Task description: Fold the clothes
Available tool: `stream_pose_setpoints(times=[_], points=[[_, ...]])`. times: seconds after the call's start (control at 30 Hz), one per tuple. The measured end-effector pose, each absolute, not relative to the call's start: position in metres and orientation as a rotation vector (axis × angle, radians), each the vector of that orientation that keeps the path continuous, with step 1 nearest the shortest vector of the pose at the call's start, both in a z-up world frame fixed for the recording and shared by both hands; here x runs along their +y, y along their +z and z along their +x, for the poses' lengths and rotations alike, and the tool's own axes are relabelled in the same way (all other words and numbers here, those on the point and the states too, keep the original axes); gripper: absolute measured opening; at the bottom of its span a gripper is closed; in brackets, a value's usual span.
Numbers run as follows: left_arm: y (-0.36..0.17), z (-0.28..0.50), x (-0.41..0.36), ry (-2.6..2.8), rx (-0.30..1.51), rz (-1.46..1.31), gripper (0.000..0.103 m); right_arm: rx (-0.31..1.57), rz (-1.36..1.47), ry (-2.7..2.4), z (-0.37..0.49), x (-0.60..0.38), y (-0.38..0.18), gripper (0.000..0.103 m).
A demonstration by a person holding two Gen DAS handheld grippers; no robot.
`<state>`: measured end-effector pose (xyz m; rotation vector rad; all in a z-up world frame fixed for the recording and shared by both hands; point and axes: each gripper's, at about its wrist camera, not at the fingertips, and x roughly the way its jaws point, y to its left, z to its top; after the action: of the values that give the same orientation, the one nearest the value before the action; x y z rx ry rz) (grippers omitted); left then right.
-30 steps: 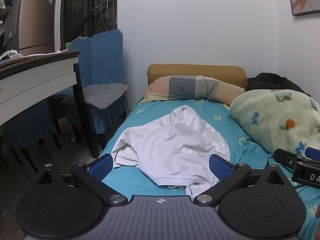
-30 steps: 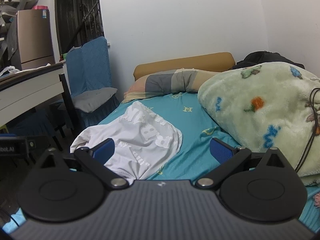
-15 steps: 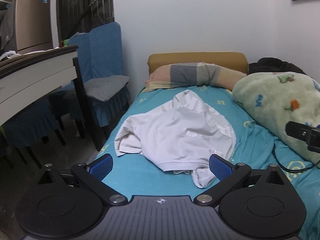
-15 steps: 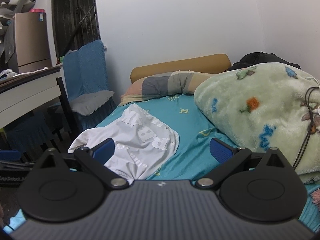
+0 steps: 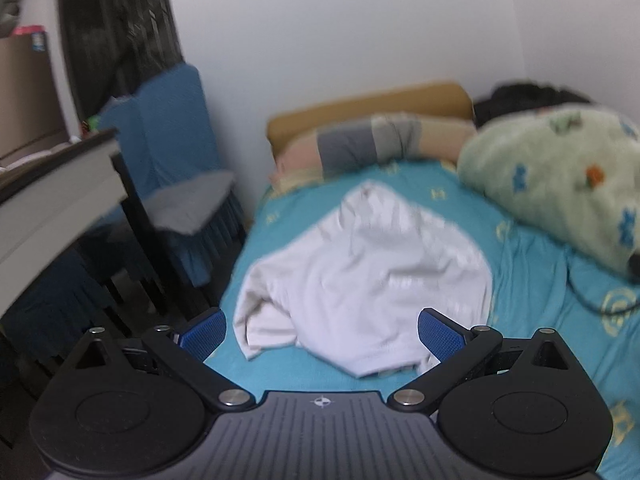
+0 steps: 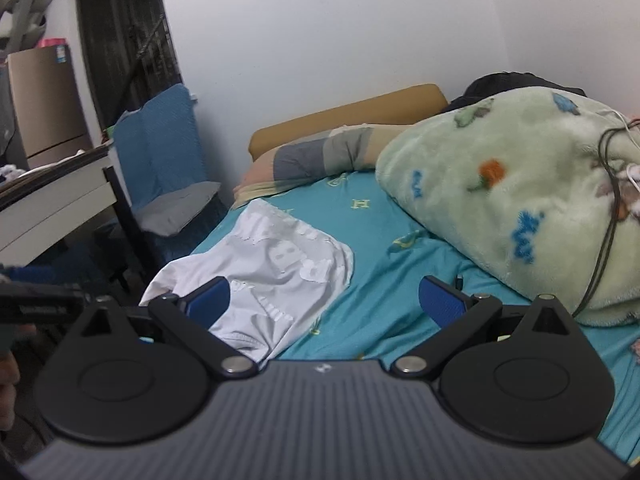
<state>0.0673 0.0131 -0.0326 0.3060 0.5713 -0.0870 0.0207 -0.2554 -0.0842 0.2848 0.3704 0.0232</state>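
A crumpled white T-shirt [image 5: 360,280] with pale lettering lies on the teal bed sheet [image 5: 532,280], near the bed's left edge. My left gripper [image 5: 322,336] is open and empty, hovering just short of the shirt's near hem. In the right wrist view the shirt [image 6: 276,272] lies ahead and to the left. My right gripper [image 6: 324,304] is open and empty above the sheet [image 6: 392,280], its left finger over the shirt's near edge. The left view is blurred.
A green fleece blanket [image 6: 520,200] is heaped on the bed's right side, with a black cable [image 6: 604,240] over it. A striped pillow [image 5: 380,144] lies at the headboard. A blue-covered chair [image 5: 172,160] and a desk [image 5: 52,200] stand left of the bed.
The left gripper has moved closer to the shirt and tilted, blurring its view. The right gripper has shifted slightly. Both stay open; the shirt has not moved.
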Motion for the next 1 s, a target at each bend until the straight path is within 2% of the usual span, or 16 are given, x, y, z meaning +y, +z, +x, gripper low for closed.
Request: stream_pose_setpoints(times=[0.17,0.2,0.27,0.5,0.6,0.7,0.73,0.77,0.83,0.87,0.9,1.0], points=[[-0.095,0.092,0.021,-0.128,0.718,0.382,0.102,0.397,0.266,0.001,0.034,-0.251,-0.094,0.103],[-0.109,0.096,0.021,-0.127,0.748,0.404,0.098,0.415,0.260,0.009,0.037,-0.249,-0.096,0.103],[-0.132,0.104,0.020,-0.128,0.785,0.439,0.096,0.442,0.268,0.021,0.042,-0.244,-0.103,0.103],[-0.176,0.127,0.023,-0.197,0.681,0.465,0.095,0.521,0.231,0.029,0.071,-0.227,-0.133,0.103],[-0.174,0.137,0.015,-0.235,0.587,0.510,0.074,0.530,0.215,0.042,0.082,-0.224,-0.143,0.103],[-0.170,0.145,0.010,-0.266,0.535,0.515,0.066,0.527,0.191,0.075,0.090,-0.220,-0.152,0.103],[-0.168,0.147,0.008,-0.277,0.526,0.513,0.054,0.525,0.178,0.086,0.093,-0.217,-0.155,0.103],[-0.165,0.148,0.007,-0.287,0.520,0.506,0.047,0.522,0.164,0.101,0.095,-0.213,-0.158,0.103],[-0.154,0.150,0.008,-0.293,0.486,0.470,0.017,0.510,0.132,0.138,0.100,-0.202,-0.161,0.103],[-0.146,0.151,0.009,-0.276,0.461,0.448,0.008,0.497,0.120,0.160,0.103,-0.195,-0.161,0.103],[-0.137,0.152,0.011,-0.260,0.437,0.425,0.003,0.480,0.112,0.184,0.107,-0.188,-0.161,0.103],[-0.112,0.154,0.019,-0.241,0.401,0.331,0.003,0.452,0.078,0.236,0.127,-0.160,-0.161,0.103]])
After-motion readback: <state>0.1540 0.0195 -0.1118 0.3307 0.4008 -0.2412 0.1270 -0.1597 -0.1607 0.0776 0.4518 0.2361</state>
